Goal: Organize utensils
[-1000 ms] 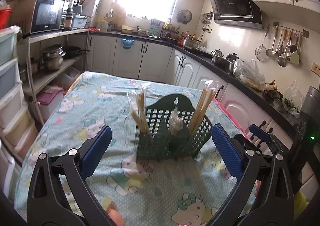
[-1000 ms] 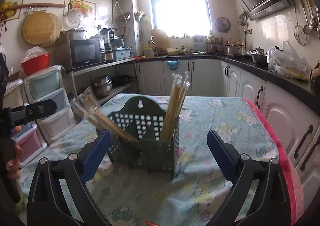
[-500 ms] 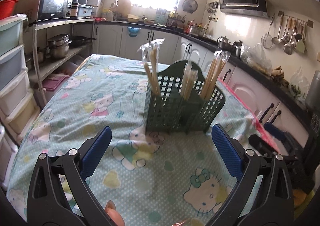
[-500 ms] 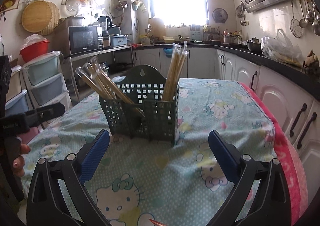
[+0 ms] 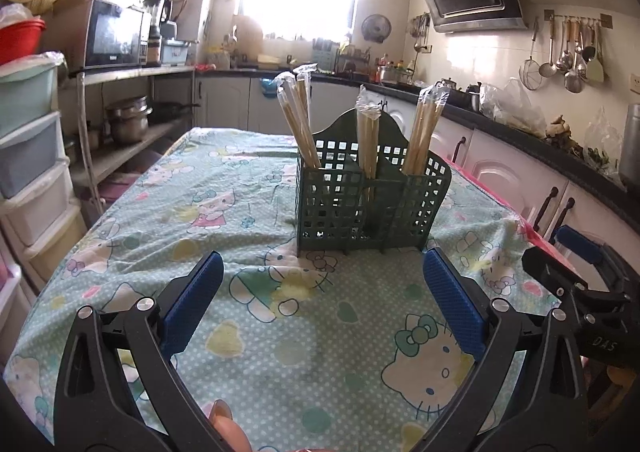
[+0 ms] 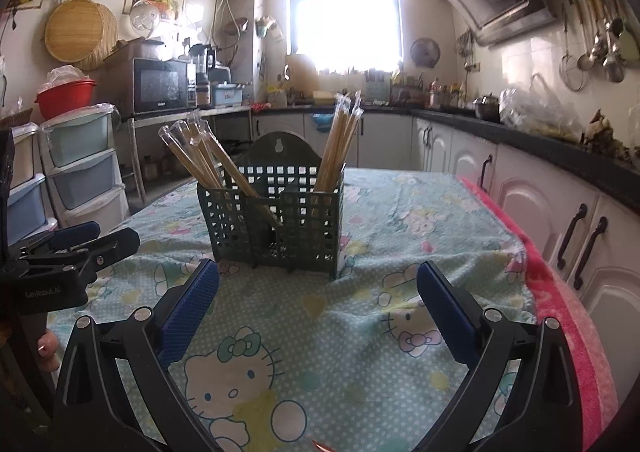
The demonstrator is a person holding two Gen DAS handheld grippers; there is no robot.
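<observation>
Both grippers are wide open and hold nothing. Left gripper point(image 5: 322, 292) hovers low over the table point(image 5: 224, 188), its blue pads point(image 5: 192, 300) spread far apart, pointing at the basket. Right gripper point(image 6: 316, 292) does the same from the other side, and it also shows at the right edge of the left view.

On the table lies a green cloth with cartoon cats. A dark green basket point(image 5: 370, 204) with square holes stands upright near the middle. Three bunches of chopsticks point(image 5: 370, 144) in clear wrappers stick up from its parts, some leaning.
</observation>
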